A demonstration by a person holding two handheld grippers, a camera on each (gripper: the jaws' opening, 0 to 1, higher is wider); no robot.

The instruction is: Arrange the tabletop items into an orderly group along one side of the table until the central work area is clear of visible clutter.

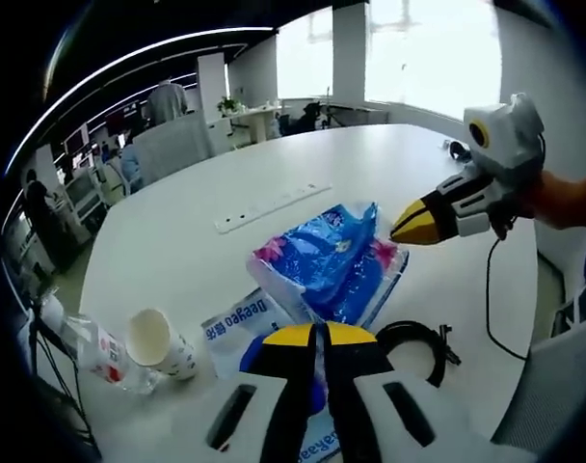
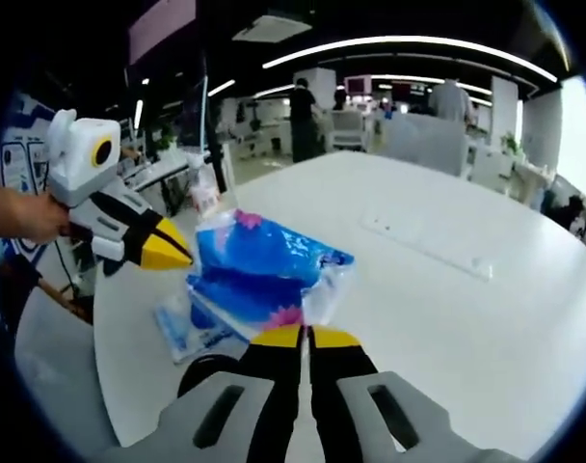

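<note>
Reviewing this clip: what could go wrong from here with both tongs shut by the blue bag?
1. The blue plastic bag is crumpled and overlaps the wet-wipe pack; dragging one may pull the other askew.
2. The paper cup lies tipped beside a plastic bottle near the table edge; a nudge could roll either off.
3. The black cable loop lies beside the left tongs and might snag.

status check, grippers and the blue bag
Left gripper shut, empty. Right gripper shut, empty. Blue bag crumpled mid-table. Paper cup tipped over, black cable alongside.
</note>
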